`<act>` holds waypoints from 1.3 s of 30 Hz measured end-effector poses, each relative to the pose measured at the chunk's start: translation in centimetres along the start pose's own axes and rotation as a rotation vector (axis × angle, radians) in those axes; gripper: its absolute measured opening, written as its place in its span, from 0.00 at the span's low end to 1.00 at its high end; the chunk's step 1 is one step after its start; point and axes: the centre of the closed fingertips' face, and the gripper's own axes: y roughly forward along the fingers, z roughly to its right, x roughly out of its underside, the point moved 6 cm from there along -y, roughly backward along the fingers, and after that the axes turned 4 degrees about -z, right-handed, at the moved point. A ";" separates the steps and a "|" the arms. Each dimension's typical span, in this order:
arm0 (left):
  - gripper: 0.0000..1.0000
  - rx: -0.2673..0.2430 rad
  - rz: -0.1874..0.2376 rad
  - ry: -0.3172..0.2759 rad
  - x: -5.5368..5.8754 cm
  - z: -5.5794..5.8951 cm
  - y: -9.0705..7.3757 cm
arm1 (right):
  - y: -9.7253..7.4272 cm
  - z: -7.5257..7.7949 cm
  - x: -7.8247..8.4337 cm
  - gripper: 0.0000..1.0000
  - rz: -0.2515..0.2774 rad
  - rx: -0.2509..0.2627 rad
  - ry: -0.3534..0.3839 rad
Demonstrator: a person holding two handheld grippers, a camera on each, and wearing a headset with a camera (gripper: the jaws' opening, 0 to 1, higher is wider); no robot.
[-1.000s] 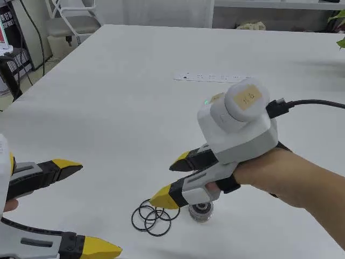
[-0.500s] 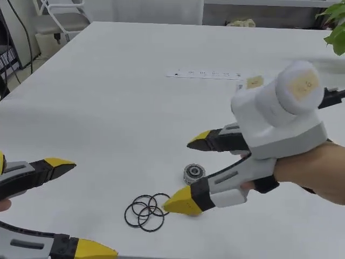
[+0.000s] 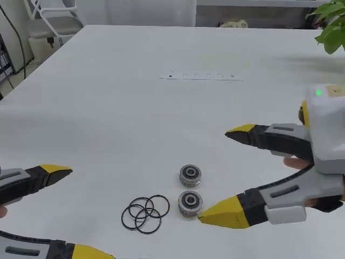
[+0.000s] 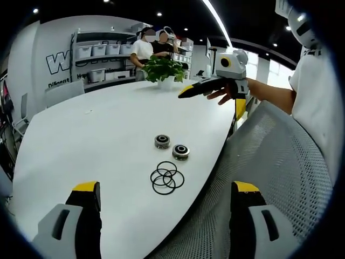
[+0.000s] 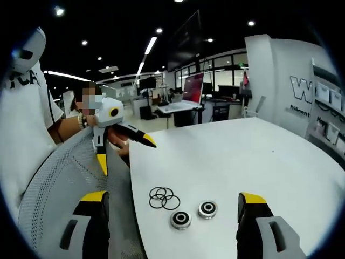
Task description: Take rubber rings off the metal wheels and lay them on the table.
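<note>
Yellow-tipped right claw [image 3: 213,174] agape beside wheels [image 3: 190,200]

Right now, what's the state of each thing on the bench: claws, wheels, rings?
left claw: open, holding nothing.
right claw: open, holding nothing, lower tip beside the near wheel.
near wheel: lying flat on the table, not gripped.
far wheel: lying flat, not gripped.
rubber rings: off the wheels, flat in an overlapping cluster.
</note>
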 end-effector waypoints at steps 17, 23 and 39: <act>0.99 -0.006 0.008 -0.015 0.0 -0.2 0.0 | -3.1 0.7 5.8 0.99 0.021 0.125 0.181; 0.99 -0.004 0.011 -0.019 0.0 -0.2 0.0 | -3.3 0.7 7.7 0.99 -0.029 0.158 0.212; 0.99 -0.010 0.021 -0.028 -0.1 -0.2 -0.1 | -3.3 0.3 9.8 0.99 -0.114 0.171 0.243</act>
